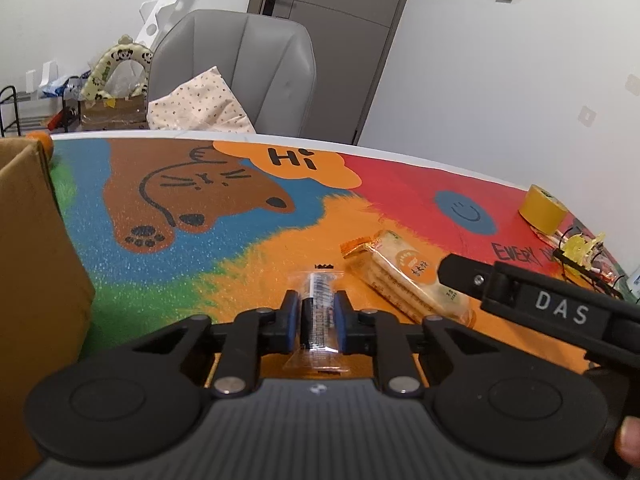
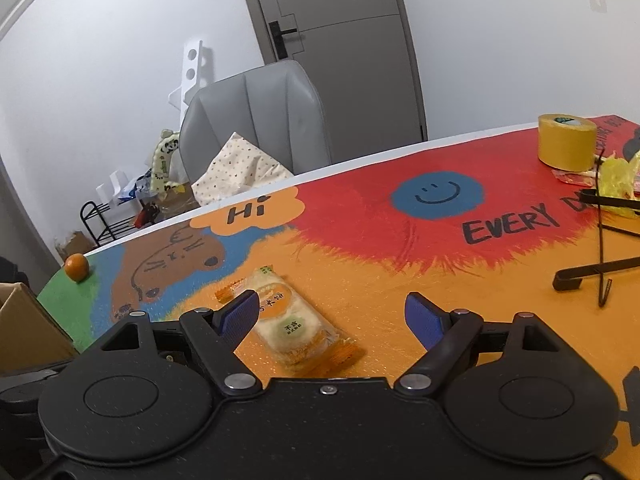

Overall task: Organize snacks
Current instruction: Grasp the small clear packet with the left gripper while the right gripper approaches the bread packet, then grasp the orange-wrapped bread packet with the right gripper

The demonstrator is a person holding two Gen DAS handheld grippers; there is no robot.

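My left gripper (image 1: 316, 320) is shut on a small clear-wrapped snack packet (image 1: 320, 284) with a dark bar inside, low over the orange part of the mat. An orange-labelled cracker packet (image 1: 404, 276) lies flat on the mat just to its right. In the right wrist view the cracker packet (image 2: 292, 320) lies between the wide-open jaws of my right gripper (image 2: 332, 312), close to the left pad and not touched by either. One of the right gripper's fingers (image 1: 464, 276) reaches over the cracker packet's near end in the left wrist view.
A cardboard box (image 1: 36, 280) stands at the left table edge, with an orange (image 2: 77, 267) behind it. A yellow tape roll (image 2: 566, 142), yellow wrapped snacks (image 2: 618, 184) and a black wire stand (image 2: 592, 272) occupy the right. A grey chair (image 1: 240, 72) stands beyond the table.
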